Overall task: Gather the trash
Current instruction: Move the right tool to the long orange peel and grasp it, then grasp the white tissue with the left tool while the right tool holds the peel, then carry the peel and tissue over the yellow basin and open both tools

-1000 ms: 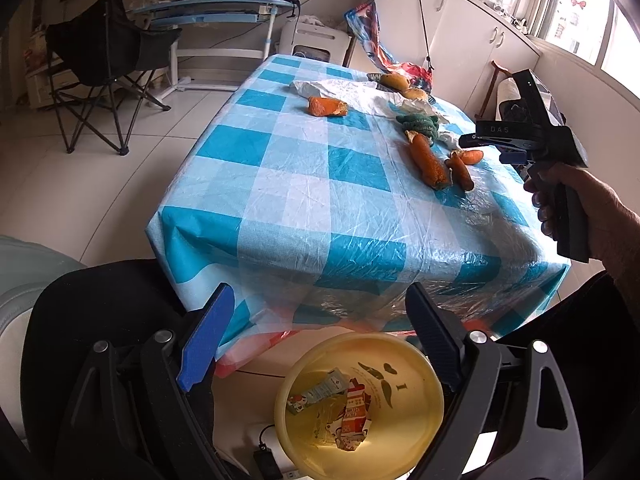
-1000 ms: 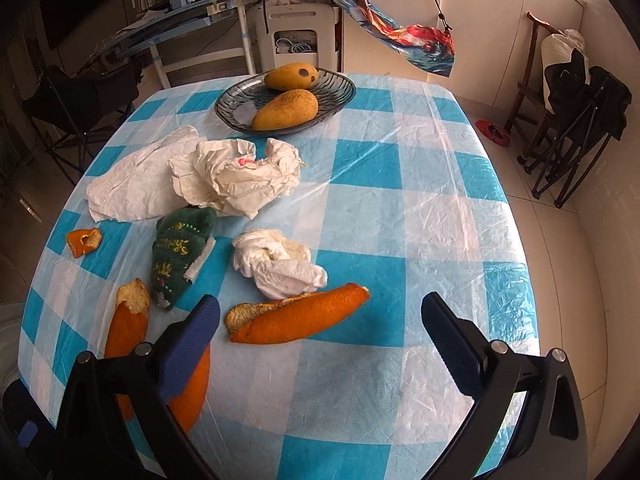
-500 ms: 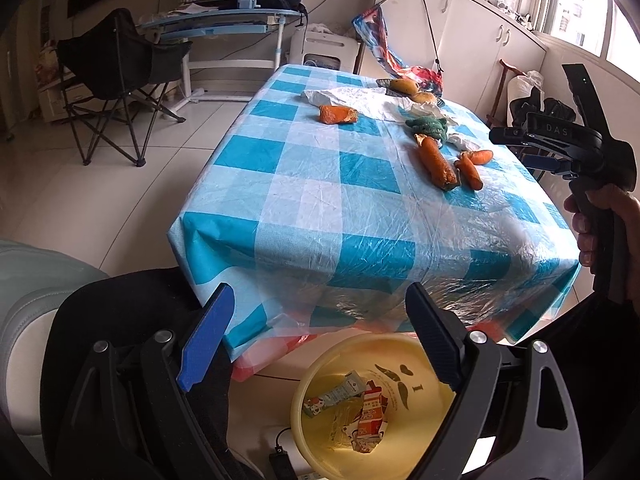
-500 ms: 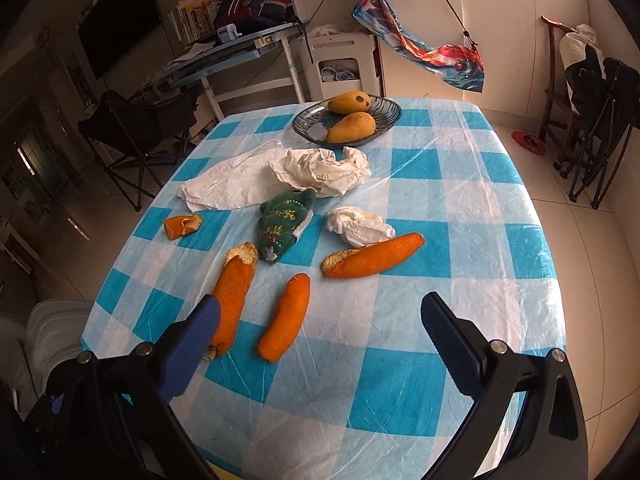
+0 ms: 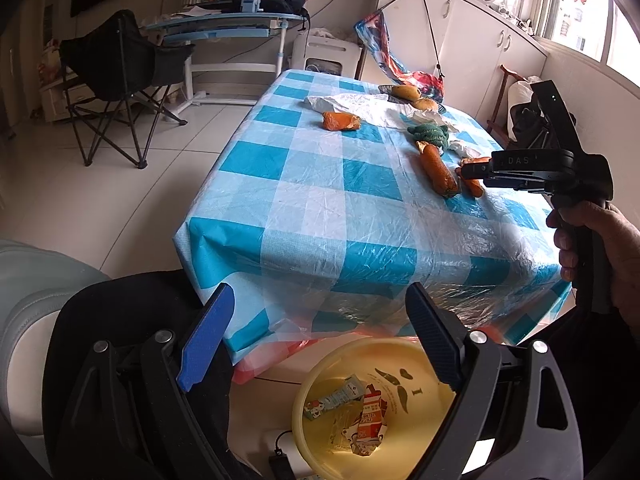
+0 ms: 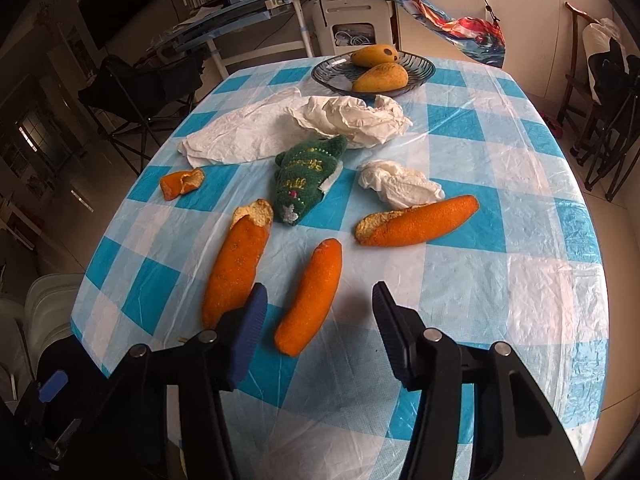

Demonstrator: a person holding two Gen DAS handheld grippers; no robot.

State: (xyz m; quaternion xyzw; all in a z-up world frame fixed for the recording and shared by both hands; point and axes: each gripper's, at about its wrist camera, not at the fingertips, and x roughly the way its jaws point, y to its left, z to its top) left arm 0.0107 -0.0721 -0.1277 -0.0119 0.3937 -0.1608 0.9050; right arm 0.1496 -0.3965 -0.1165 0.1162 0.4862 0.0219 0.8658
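**Right gripper closing over an orange peel**

The right gripper [image 6: 318, 306] hangs over the checked table [image 6: 500, 280], its jaws closing with the near end of a long orange peel [image 6: 310, 296] between them, pads not yet touching it. Two more long peels [image 6: 236, 268] [image 6: 418, 222] lie beside it, with crumpled tissues [image 6: 396, 186] beyond. The left gripper [image 5: 316, 338] stands wide and empty above a yellow bowl [image 5: 320, 384] holding cartons [image 5: 370, 410].
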